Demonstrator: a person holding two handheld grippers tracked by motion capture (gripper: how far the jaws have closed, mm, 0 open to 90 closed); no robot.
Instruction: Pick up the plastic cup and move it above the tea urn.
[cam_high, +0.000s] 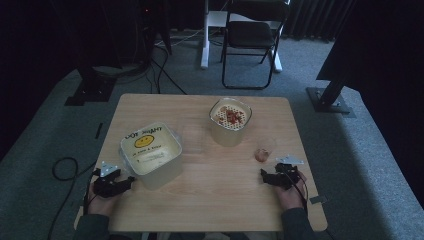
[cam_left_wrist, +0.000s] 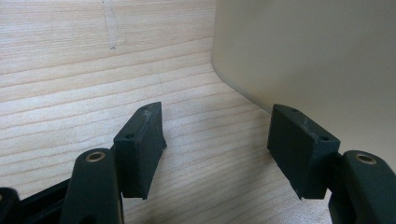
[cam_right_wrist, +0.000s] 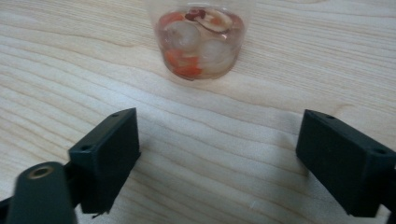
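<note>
A: Step? Quick.

B: Approach, I'd say. Right gripper (cam_high: 264, 175) rests on the worktop (cam_high: 215, 195) near the front right edge, jaws spread wide with nothing between them, aimed at the small clear cup (cam_right_wrist: 201, 39) just ahead.

A: Cup looks like?

B: Clear plastic, upright, holding pale round pieces with red and orange bits. Stands near the right edge in the high view, just beyond the right gripper, apart from it.

A: Left side?

B: Left gripper (cam_left_wrist: 215, 140) also released, empty, right beside the wall of the square tub (cam_high: 152, 155) with the smiley lid; one jaw looks close to it, touching or not I can't tell.

A: Next move?

B: Likely slide the right gripper forward so the jaws straddle the cup, then close gently; thin plastic could squash or tip. A round container (cam_high: 230, 122) with red bits inside sits farther back.
</note>
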